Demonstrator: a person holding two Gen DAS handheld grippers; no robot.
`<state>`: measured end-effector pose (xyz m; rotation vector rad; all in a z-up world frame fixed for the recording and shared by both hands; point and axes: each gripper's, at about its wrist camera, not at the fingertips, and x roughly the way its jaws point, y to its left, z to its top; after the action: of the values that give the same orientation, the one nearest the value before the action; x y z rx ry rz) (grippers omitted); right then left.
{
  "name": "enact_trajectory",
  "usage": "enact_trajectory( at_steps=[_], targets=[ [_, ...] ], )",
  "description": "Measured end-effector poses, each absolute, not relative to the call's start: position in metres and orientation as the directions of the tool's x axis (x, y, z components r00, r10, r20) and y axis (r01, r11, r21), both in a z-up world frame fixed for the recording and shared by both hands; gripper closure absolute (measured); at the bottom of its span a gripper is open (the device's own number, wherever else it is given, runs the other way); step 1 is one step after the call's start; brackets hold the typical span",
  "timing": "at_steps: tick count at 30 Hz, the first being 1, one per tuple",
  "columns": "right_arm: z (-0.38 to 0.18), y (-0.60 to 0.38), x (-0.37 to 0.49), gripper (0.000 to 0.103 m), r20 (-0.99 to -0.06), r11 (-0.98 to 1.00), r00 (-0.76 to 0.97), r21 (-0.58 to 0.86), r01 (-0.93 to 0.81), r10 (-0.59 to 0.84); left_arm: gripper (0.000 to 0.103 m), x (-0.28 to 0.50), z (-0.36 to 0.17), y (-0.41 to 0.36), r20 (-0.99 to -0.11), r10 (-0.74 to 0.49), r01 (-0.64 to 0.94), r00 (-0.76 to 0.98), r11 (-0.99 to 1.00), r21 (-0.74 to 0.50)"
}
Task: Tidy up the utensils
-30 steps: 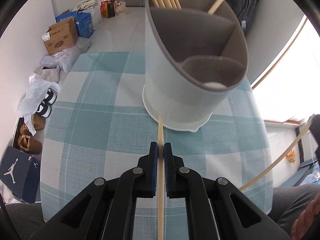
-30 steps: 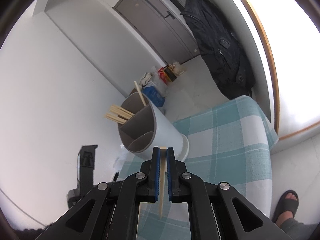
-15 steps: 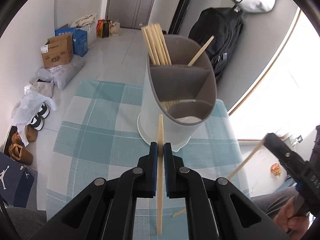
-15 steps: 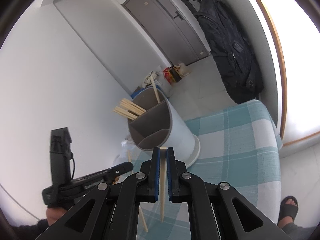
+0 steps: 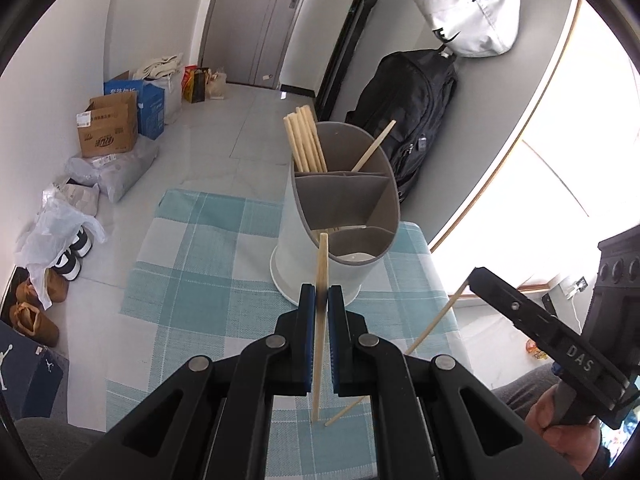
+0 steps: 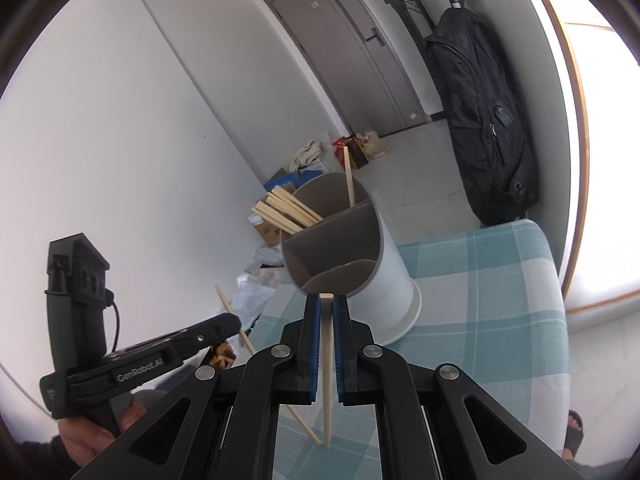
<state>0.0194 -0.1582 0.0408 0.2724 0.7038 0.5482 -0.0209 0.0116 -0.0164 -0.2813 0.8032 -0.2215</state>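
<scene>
A white utensil holder (image 5: 340,216) with grey divided compartments stands on the checked tablecloth (image 5: 192,264); it also shows in the right wrist view (image 6: 360,264). Several wooden chopsticks (image 5: 304,144) stand in its far compartment. My left gripper (image 5: 321,312) is shut on a chopstick (image 5: 320,320), held upright above the cloth in front of the holder. My right gripper (image 6: 327,320) is shut on another chopstick (image 6: 327,368), also held raised before the holder. Each gripper appears in the other's view, the right (image 5: 492,284) and the left (image 6: 224,326).
A black backpack (image 5: 412,92) and a white bag (image 5: 468,4) hang on the wall behind the table. Boxes (image 5: 108,128), bags and shoes (image 5: 72,256) lie on the floor at left. The table's right edge borders a bright window.
Both grippers have lifted and pulled back from the holder with their chopsticks. The holder looks smaller and the two chopsticks' lower tips have come close together.
</scene>
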Motion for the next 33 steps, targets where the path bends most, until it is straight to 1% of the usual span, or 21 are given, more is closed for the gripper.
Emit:
enact_trajectory(
  at_steps=[9,14,23,33],
  targets=[
    [0.054,-0.138,0.005,0.098,-0.536,0.849,0.658,0.331,-0.412,0.528,0.101,-0.035,-0.004,0.006,-0.657,-0.312,0.147,0.687,0.944,-0.295],
    [0.059,-0.133,-0.002,0.098,-0.528,0.855,0.674,0.29,-0.429,0.517,0.101,-0.038,-0.001,0.004,-0.664,-0.311,0.16,0.68,0.947,-0.28],
    [0.075,-0.143,0.0,0.098,-0.491,0.849,0.692,0.321,-0.42,0.528,0.102,-0.039,0.003,0.005,-0.675,-0.289,0.148,0.679,0.955,-0.259],
    [0.106,-0.144,0.007,0.098,-0.454,0.836,0.702,0.283,-0.47,0.549,0.102,-0.04,0.021,-0.003,-0.671,-0.284,0.164,0.684,0.957,-0.238]
  ],
)
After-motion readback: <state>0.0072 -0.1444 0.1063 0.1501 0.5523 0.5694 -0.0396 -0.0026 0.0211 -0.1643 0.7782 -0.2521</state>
